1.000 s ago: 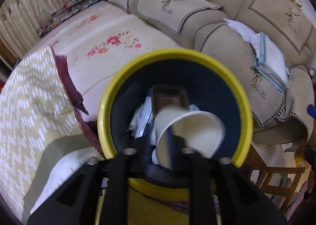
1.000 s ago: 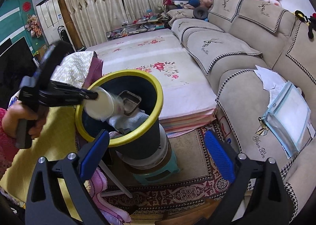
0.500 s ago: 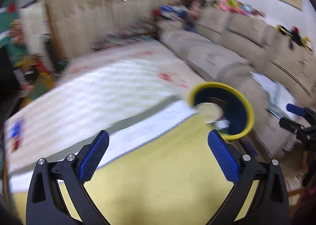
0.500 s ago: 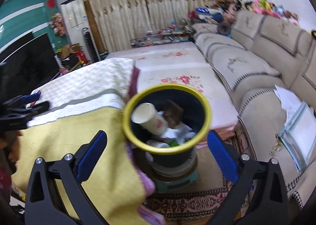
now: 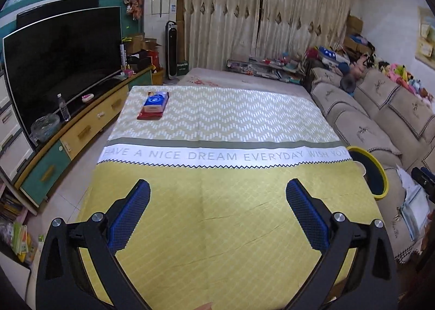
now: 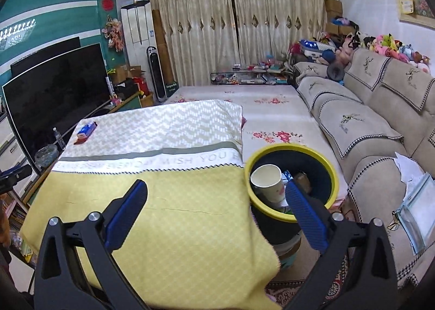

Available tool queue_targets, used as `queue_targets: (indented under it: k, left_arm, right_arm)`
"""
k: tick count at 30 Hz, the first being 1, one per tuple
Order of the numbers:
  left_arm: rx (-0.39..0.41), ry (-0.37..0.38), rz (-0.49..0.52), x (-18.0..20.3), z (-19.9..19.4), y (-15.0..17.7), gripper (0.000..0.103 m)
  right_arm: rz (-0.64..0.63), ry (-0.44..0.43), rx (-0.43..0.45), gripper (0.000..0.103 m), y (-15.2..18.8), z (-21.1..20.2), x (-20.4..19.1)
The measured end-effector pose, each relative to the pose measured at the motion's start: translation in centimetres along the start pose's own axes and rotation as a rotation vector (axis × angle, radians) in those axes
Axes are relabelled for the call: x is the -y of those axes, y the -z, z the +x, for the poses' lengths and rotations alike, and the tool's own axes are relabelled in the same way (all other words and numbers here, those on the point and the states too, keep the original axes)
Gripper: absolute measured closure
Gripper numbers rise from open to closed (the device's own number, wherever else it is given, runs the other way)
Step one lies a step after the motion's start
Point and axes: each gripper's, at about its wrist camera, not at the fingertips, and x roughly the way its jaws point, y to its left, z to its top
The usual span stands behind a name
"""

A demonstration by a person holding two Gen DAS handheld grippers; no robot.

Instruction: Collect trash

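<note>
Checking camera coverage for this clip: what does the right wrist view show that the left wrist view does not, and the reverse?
Only the right wrist view looks into the yellow-rimmed bin, showing the paper cup lying on other trash inside.

Only the left wrist view shows the whole width of the table cloth's printed text band.

Both show the cloth-covered table, the blue-and-red packet at its far left, the TV, the sofa, and an open, empty hand-held gripper: left, right.
</note>
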Motion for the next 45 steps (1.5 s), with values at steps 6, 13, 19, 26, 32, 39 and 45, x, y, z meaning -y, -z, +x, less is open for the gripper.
queue_targets:
  k: [6, 13, 19, 26, 32, 39, 45]
  left_arm:
    - [0.015, 0.043, 0.032, 1.6, -2.1, 1.3, 0.005]
    - [-0.018, 0.059, 0.047, 2.7, -2.2, 3.2, 0.004]
    - [0.003, 0.028, 0.031, 2.1, -2.0, 2.8, 0.005]
    - [0.017, 0.013, 0.031, 1.6, -2.2, 2.3, 0.005]
    - [0.001, 0.018, 0.036, 1.7, -1.8, 2.3, 0.004]
    - [-0.015, 0.016, 0.05, 2.2, -1.1, 2.5, 0.005]
    - [-0.018, 0.021, 0.052, 2.4, -0.9, 2.7, 0.005]
  right_arm:
    - [-0.006, 0.026, 0.017, 0.006, 0.8, -1.5, -2.0]
    - [-0.043, 0.059, 0.033, 0.006, 1.7, -2.3, -3.4]
    - [-0.055, 0.054, 0.025, 0.006, 1.9, -1.6, -4.0]
    - [-0.048, 0.05, 0.009, 0.006, 1.8, -0.5, -3.9]
    - [-0.046, 0.05, 0.003, 0.006, 1.9, 0.0, -3.8]
    - [-0.043, 0.052, 0.003, 0.006, 1.9, 0.0, -3.5]
    - [-0.046, 0.048, 0.002, 0.006, 1.9, 0.2, -3.4]
